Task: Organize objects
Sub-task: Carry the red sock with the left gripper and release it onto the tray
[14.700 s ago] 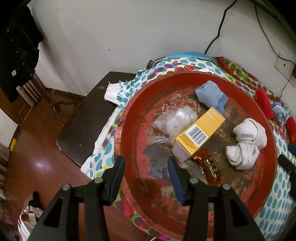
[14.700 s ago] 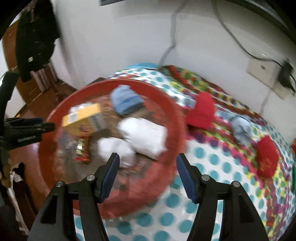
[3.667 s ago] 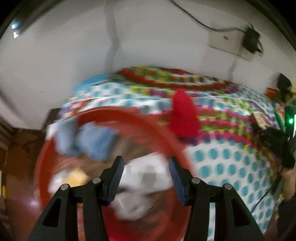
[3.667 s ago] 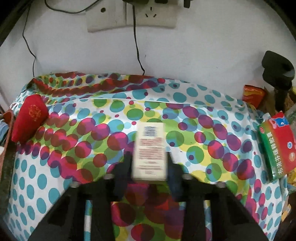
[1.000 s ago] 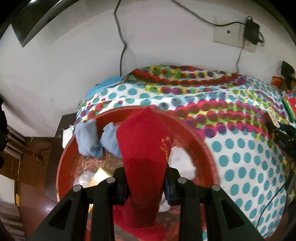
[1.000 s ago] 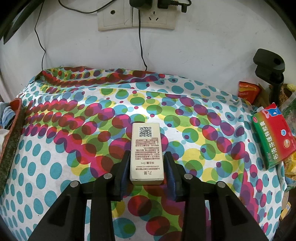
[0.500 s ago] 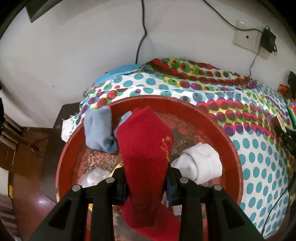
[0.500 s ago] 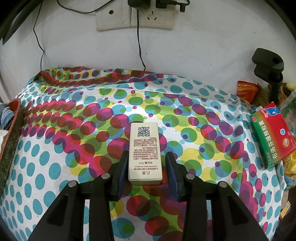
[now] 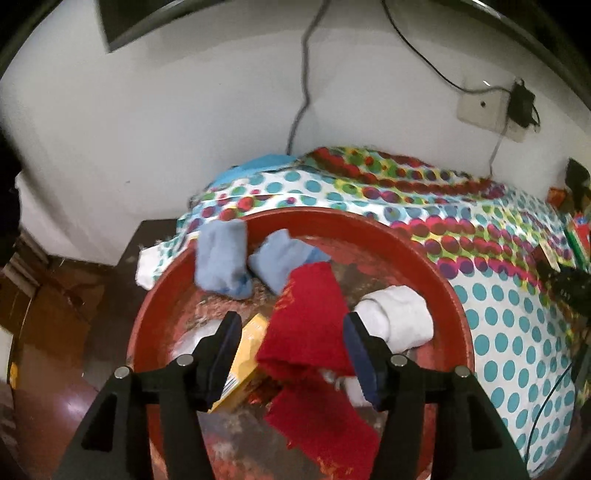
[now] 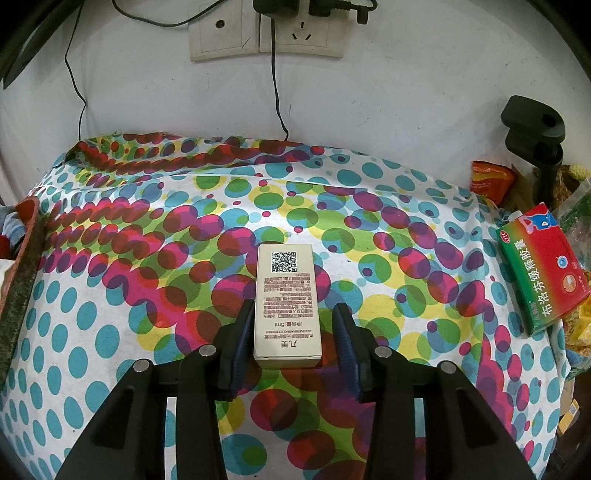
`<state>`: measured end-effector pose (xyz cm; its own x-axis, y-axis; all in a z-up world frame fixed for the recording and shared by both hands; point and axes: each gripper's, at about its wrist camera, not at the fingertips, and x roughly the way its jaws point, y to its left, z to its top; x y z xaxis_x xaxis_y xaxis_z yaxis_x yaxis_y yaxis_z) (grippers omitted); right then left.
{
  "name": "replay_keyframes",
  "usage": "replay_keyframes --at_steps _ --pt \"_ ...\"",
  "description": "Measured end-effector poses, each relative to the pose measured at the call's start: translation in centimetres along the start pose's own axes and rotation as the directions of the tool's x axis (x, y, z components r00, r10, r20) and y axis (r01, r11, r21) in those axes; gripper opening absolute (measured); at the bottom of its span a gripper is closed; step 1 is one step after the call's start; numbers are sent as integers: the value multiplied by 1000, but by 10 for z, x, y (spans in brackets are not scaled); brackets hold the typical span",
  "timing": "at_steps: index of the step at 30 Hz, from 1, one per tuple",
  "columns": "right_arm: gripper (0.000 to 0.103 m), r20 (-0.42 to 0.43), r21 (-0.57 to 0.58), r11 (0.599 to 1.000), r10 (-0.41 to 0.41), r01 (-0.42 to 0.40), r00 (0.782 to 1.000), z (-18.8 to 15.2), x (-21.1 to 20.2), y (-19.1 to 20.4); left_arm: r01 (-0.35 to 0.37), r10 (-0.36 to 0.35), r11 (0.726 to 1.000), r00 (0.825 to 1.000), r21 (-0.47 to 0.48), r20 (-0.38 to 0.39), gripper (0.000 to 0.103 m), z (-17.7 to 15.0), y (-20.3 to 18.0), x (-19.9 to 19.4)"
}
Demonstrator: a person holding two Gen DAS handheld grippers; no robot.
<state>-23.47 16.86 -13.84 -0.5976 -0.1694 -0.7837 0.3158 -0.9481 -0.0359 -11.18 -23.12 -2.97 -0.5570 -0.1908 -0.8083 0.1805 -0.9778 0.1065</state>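
My left gripper (image 9: 291, 328) hovers over the round red tray (image 9: 424, 254), its jaws opening. A red sock (image 9: 310, 321) hangs loose between the pads, which no longer press on it, and its lower end lies in the tray. The tray also holds two blue socks (image 9: 221, 254), a white sock (image 9: 399, 317) and a yellow box (image 9: 243, 354). In the right wrist view a beige box (image 10: 286, 295) with a QR code lies flat on the dotted cloth (image 10: 110, 332). My right gripper (image 10: 291, 308) straddles its near end, open, with a gap at the right pad.
A green and red medicine box (image 10: 543, 273), an orange packet (image 10: 489, 181) and a black stand (image 10: 532, 125) sit at the cloth's right edge. Wall sockets (image 10: 266, 33) with cables are behind. The tray's rim (image 10: 22, 251) borders the cloth's left. A dark side table (image 9: 129, 266) stands beyond the tray.
The left jaws have spread and let go of the red sock, which sags into the tray; the left gripper has shifted across the tray. The right jaws have parted slightly from the beige box.
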Motion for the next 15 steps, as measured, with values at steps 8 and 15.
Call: replay_keyframes --at_steps 8,15 --pt "39 2 -11 1000 -8 8 1000 1 -1 -1 -90 90 996 996 -14 -17 59 -18 13 -10" --pt "29 -1 -2 1000 15 -15 1000 1 -2 -1 -28 28 997 1000 -74 -13 59 -19 28 -20"
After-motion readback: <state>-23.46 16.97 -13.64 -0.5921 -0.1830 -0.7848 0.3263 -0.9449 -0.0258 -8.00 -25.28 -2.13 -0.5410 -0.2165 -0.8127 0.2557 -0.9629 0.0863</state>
